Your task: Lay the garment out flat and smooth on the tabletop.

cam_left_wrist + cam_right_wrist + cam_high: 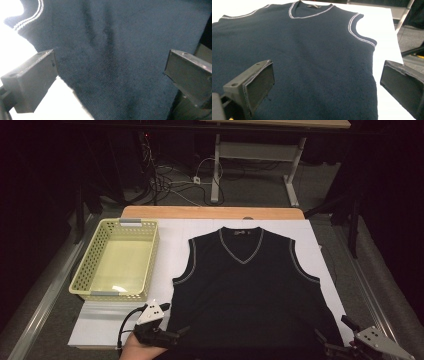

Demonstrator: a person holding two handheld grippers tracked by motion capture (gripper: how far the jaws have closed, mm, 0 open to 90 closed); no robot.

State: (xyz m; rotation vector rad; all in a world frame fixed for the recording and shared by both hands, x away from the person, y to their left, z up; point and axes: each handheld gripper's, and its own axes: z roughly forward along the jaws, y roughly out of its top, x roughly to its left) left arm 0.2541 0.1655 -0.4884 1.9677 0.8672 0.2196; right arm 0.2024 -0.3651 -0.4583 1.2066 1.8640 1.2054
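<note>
High view showed a dark sleeveless vest (pixel 247 285) lying flat, front up, on a white sheet (pixel 172 232) that covered the tabletop, its V-neck toward the far edge and its hem at the near edge. The left tongs (pixel 172 332) sat at the vest's near left corner and the right tongs (pixel 327 345) at its near right corner, both spread wide and gripping nothing; in the left gripper view the knit lay between the jaws without either pad pressing on it.

The step in hand looked like taking up the hem for a fold. To do it well, each pair of tongs probably needed to dip low enough to catch both layers of knit right at the corner, close firmly, and then lift together at an even pace so the cloth would not skew (a shallow bite on soft knit could slip).

A pale yellow perforated basket (pixel 85 275) stood empty just left of the vest, apart from it. Beyond the tabletop's wooden far edge lay grey carpet, a tangle of cables (pixel 165 182) and the legs of another desk (pixel 217 167), the room otherwise dim.
</note>
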